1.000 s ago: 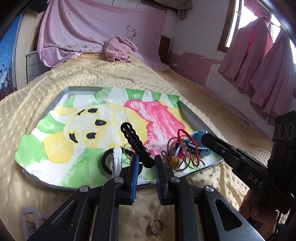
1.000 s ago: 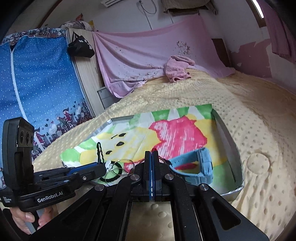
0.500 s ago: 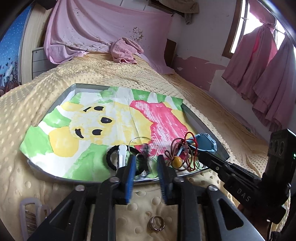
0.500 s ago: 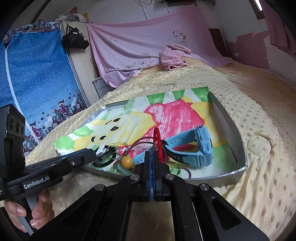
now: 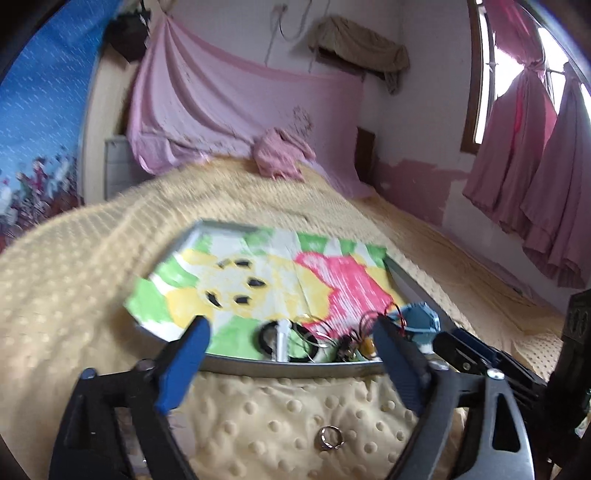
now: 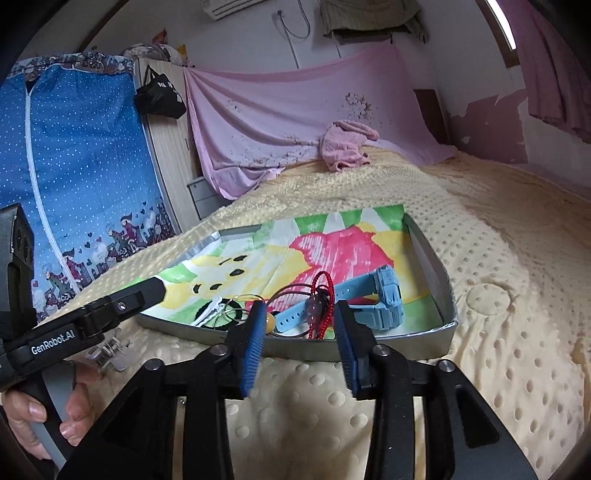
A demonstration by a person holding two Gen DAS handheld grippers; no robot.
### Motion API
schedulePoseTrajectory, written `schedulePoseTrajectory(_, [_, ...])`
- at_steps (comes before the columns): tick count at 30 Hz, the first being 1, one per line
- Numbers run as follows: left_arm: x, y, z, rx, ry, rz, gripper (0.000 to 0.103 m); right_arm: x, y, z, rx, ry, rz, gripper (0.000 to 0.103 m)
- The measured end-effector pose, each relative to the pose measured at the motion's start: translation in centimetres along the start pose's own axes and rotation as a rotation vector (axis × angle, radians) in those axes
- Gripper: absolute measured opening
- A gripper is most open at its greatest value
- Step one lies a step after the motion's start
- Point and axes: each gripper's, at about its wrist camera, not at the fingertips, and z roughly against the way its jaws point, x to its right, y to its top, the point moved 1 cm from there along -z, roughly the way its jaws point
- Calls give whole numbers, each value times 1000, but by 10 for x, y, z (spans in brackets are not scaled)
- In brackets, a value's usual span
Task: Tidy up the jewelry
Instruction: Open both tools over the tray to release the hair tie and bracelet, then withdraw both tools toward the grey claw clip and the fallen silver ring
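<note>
A ring [image 5: 330, 438] lies on the yellow blanket [image 6: 498, 317], outside the tray [image 6: 432, 258] holding a blue watch [image 6: 384, 302] and red cord bracelet [image 6: 322, 295]. Left gripper [image 5: 291, 347] and right gripper [image 6: 300, 321] hover at the tray's near rim, jaws spread, empty.

Home bedroom: bed [image 6: 461, 229] with yellow dotted blanket [image 5: 280, 413], pink sheet [image 6: 295, 122] hung on the wall, pink curtains [image 5: 532, 162] at a window [image 5: 491, 74], blue fabric wardrobe [image 6: 74, 166], AC unit [image 6: 229, 5] up top.
</note>
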Motion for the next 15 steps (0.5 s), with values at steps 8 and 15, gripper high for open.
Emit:
schedulePoseTrajectory(8, [-8,-9,50,118,114,-27,103,-12,-1,44,108,-39,15,92])
schedulePoseTrajectory(15, [-17,-32,83,129,169,-55,103,-25,-11,79,170,-52,23,102])
